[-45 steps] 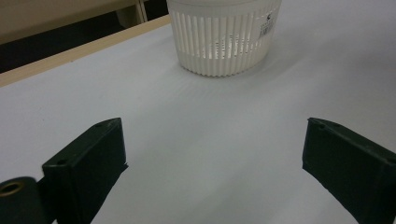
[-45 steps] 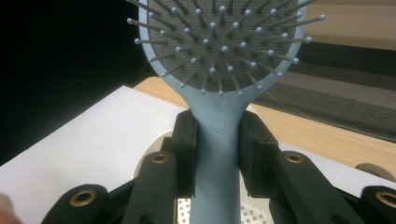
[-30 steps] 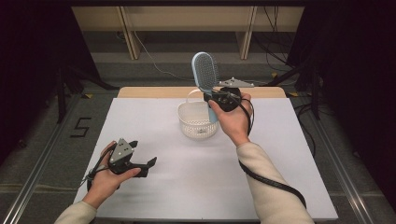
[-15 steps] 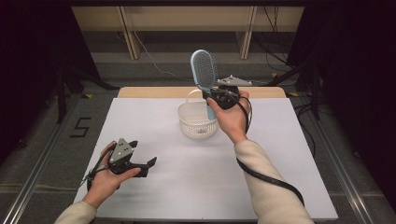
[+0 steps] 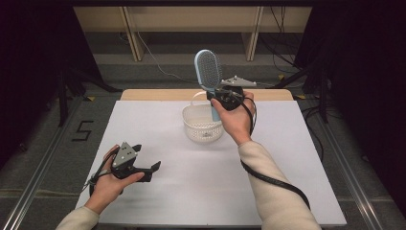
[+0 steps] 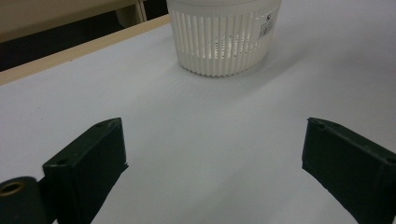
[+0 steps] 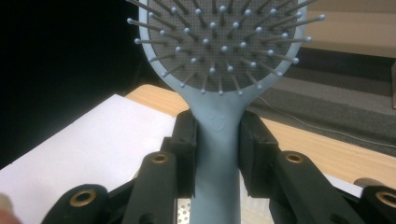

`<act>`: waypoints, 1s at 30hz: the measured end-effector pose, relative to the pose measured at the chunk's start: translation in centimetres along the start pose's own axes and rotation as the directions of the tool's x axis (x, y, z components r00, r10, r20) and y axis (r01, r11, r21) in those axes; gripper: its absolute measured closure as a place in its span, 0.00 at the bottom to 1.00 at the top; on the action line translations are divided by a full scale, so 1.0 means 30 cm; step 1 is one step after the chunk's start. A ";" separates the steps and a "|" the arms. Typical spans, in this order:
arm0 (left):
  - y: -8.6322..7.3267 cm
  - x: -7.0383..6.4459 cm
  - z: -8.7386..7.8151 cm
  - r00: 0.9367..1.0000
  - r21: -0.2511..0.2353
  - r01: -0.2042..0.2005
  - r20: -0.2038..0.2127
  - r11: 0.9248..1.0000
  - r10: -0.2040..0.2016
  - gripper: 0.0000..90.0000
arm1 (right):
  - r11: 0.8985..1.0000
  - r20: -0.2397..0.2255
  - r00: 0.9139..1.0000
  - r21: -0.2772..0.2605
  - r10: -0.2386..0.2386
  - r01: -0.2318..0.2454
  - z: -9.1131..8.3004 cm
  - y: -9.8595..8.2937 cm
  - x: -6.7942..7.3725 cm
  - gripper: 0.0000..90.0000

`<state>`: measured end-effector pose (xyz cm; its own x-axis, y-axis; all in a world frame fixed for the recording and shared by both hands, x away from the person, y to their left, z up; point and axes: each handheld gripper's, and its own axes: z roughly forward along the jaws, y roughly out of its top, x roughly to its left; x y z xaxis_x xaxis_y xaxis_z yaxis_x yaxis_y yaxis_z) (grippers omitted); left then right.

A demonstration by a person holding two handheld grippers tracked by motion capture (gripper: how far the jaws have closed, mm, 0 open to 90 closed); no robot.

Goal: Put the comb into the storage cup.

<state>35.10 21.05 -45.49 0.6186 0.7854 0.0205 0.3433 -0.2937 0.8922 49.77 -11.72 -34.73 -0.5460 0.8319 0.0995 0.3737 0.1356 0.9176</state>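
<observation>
left tool (image 5: 154, 168) agape, right tool (image 7: 217, 140) clamped, raised

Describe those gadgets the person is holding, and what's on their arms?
Each hand grips a black tool: the left gripper and right gripper, both with two blocky black jaws, brass-coloured rivets, and a grey three-cornered plate on top. A black cable trails from the right one. The sleeves are cream-coloured.

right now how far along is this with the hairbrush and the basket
Done: the right gripper is shut on the handle of the blue hairbrush, which is off the table, head up, above the white basket. In hand: holding it there, handle end low by the basket's rim. Left: whether it is going in or coming out cannot be told; it has yet to be set down and released. The left gripper is open and idle over the table.
</observation>
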 end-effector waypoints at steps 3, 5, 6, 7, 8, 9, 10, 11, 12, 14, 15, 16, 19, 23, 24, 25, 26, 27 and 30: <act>0.000 0.000 0.000 1.000 0.000 0.000 0.000 1.000 0.000 0.06 | 1.000 0.000 1.000 0.000 0.001 -0.001 0.003 0.003 0.000 0.78; 0.000 0.000 0.000 1.000 0.000 0.001 0.001 1.000 -0.001 0.06 | 1.000 0.001 1.000 0.001 -0.002 0.002 0.007 0.006 0.000 0.78; 0.000 0.000 0.000 1.000 0.000 0.001 0.001 1.000 -0.001 0.06 | 1.000 0.001 1.000 0.000 -0.002 0.002 0.009 0.008 0.000 0.78; 0.000 0.001 0.000 1.000 0.000 0.000 0.000 1.000 0.000 0.06 | 1.000 0.001 1.000 0.001 -0.001 0.001 0.010 0.010 0.000 0.78; 0.000 0.001 -0.001 1.000 0.000 0.002 -0.001 1.000 -0.002 0.06 | 1.000 0.002 1.000 0.000 0.000 0.000 0.012 0.012 0.000 0.78; 0.000 0.001 0.000 1.000 -0.001 0.002 -0.001 1.000 -0.002 0.06 | 1.000 0.001 1.000 0.000 -0.001 0.001 0.013 0.014 0.000 0.78; 0.000 0.001 0.000 1.000 0.000 0.001 -0.001 1.000 -0.001 0.06 | 1.000 0.002 1.000 0.001 -0.001 0.001 0.014 0.015 0.001 0.78; 0.000 0.001 0.000 1.000 0.000 0.000 0.001 1.000 0.000 0.06 | 1.000 0.002 1.000 0.000 -0.003 0.003 0.015 0.016 0.001 0.78; 0.000 0.001 -0.001 1.000 0.000 0.000 0.001 1.000 0.000 0.06 | 1.000 0.002 1.000 -0.002 -0.004 0.004 0.016 0.017 0.001 0.78; 0.000 0.000 -0.001 1.000 -0.001 0.002 0.000 1.000 -0.002 0.06 | 1.000 0.002 1.000 -0.001 -0.004 0.004 0.019 0.017 0.003 0.78; 0.000 0.001 -0.001 1.000 -0.001 0.001 -0.001 1.000 -0.001 0.06 | 1.000 0.002 1.000 -0.001 -0.001 0.001 0.021 0.017 0.004 0.78; 0.000 0.001 -0.001 1.000 -0.001 0.002 0.000 1.000 -0.002 0.06 | 1.000 0.002 1.000 -0.001 -0.001 0.001 0.022 0.017 0.004 0.78; 0.000 0.001 -0.001 1.000 -0.001 0.002 -0.001 1.000 -0.002 0.06 | 1.000 0.002 1.000 -0.001 0.000 0.000 0.027 0.017 0.003 0.78; 0.000 0.000 -0.001 1.000 -0.001 0.001 0.000 1.000 -0.001 0.06 | 1.000 0.003 1.000 -0.001 -0.002 0.002 0.034 0.018 0.002 0.78; 0.000 0.001 -0.001 1.000 -0.001 0.002 0.000 1.000 -0.002 0.06 | 1.000 0.003 1.000 0.000 0.001 -0.001 0.035 0.019 0.002 0.78; 0.000 0.001 -0.001 1.000 -0.001 0.002 -0.001 1.000 -0.002 0.06 | 1.000 0.002 1.000 0.000 0.002 -0.002 0.037 0.019 0.002 0.78; 0.000 0.001 -0.001 1.000 -0.001 0.002 -0.001 1.000 -0.002 0.06 | 1.000 0.003 1.000 0.001 0.002 -0.002 0.038 0.019 0.003 0.78; 0.000 0.001 -0.001 1.000 -0.001 0.002 -0.001 1.000 -0.002 0.06 | 1.000 0.003 1.000 0.002 0.003 -0.003 0.038 0.020 0.003 0.78; 0.000 0.001 -0.001 1.000 -0.001 0.002 -0.001 1.000 -0.002 0.06 | 1.000 0.003 1.000 -0.001 0.000 0.000 0.039 0.022 0.004 0.78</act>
<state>35.09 21.09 -45.47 0.6176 0.7862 0.0195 0.3434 -0.2919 0.8927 50.84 -10.88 -34.55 -0.5434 0.8337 0.0983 0.3733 0.1350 0.9178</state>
